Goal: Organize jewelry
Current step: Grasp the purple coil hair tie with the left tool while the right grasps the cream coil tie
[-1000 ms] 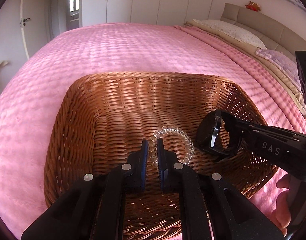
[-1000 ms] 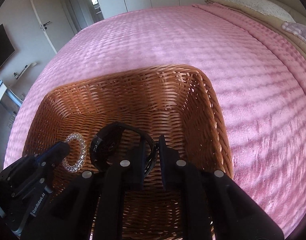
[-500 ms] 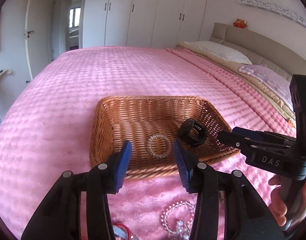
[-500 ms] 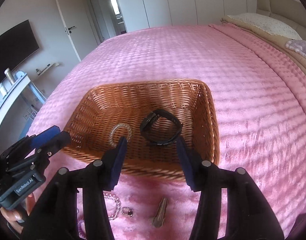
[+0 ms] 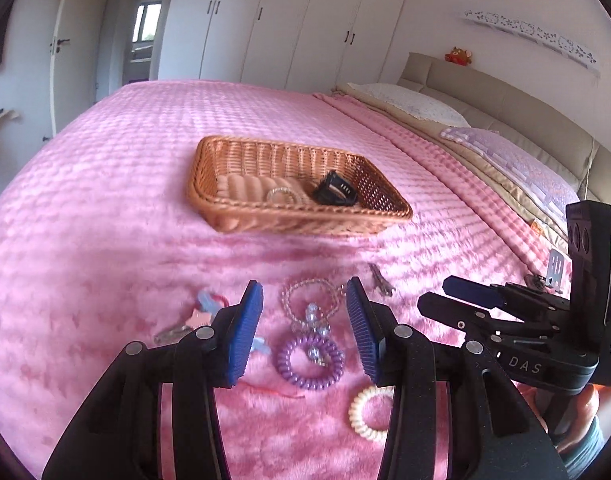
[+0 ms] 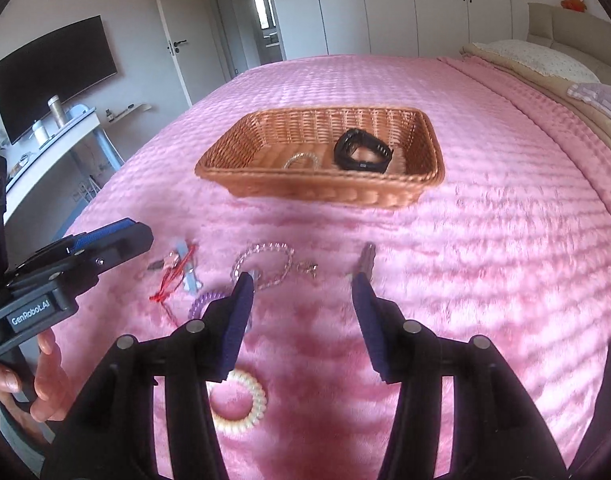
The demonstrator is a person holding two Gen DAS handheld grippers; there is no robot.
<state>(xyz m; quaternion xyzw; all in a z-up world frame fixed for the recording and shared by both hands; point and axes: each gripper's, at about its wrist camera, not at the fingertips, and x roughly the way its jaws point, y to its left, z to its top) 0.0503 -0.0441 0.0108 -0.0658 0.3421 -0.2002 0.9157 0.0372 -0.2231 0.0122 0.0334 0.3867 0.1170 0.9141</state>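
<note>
A: Both spread, empty: left gripper [image 5: 304,330] above the purple coil [image 5: 310,361] and beads [image 5: 311,294]; right gripper [image 6: 301,320] near the clip [image 6: 365,261].
B: Best lowered straight, pinching one band, not the tangle.
A: Basket [image 6: 289,190] beyond, holding watch [image 6: 361,155] and clear bracelet [image 6: 302,160].
B: Plush pink bedspread [image 6: 485,240]; wardrobes [image 5: 305,24] behind.

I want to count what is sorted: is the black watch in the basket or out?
In. The black watch lies inside the basket, beside a clear bracelet.
</note>
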